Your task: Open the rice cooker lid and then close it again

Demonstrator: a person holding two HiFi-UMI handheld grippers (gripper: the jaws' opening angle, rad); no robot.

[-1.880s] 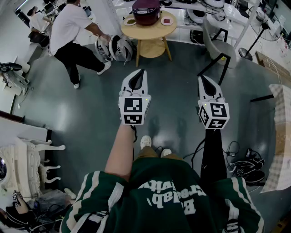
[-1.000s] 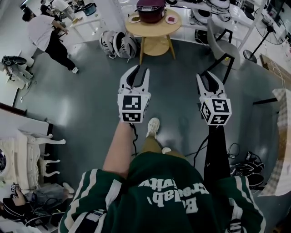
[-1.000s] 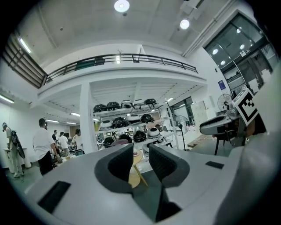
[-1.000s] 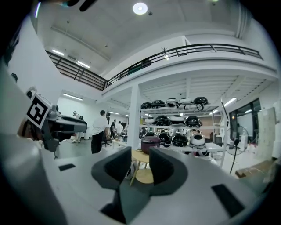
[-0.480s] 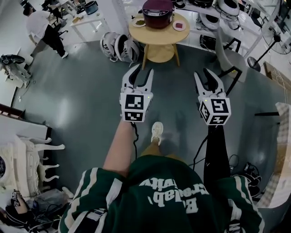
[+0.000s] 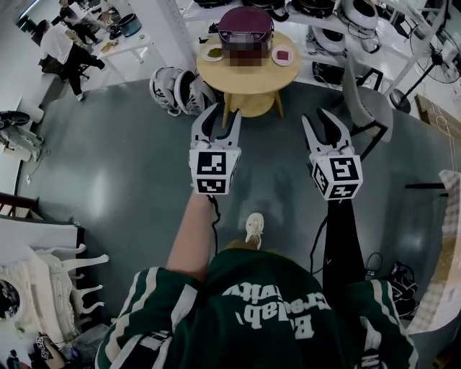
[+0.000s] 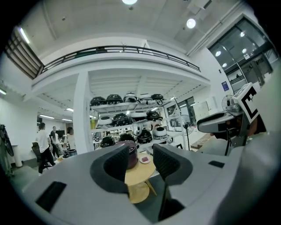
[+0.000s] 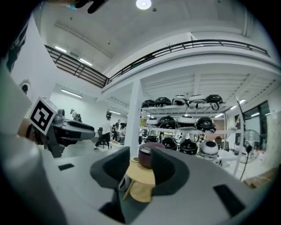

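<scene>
A maroon rice cooker (image 6: pixel 245 27) with its lid down stands on a round wooden table (image 6: pixel 248 72) at the top centre of the head view. Two small dishes (image 6: pixel 284 55) flank it. Both grippers are held level over the floor, well short of the table. My left gripper (image 6: pixel 218 117) has nothing between its jaws, which are opening. My right gripper (image 6: pixel 324 124) is open and empty too. In the left gripper view the cooker (image 7: pixel 131 154) shows far off between the fingers of the left gripper (image 7: pixel 141 159). The right gripper (image 8: pixel 140 166) frames the cooker (image 8: pixel 147 156) the same way.
Round helmet-like items (image 6: pixel 176 81) lie on the floor left of the table. A grey chair (image 6: pixel 369 94) stands to its right. Shelves with several cookers (image 6: pixel 338 13) run behind. People (image 6: pixel 61 45) work at the back left. Cables and shoes (image 6: pixel 396 277) lie at the lower right.
The person has walked forward, so the table and cooker sit closer to both grippers. Both pairs of jaws stand wider than before. The people at the left have moved away.
</scene>
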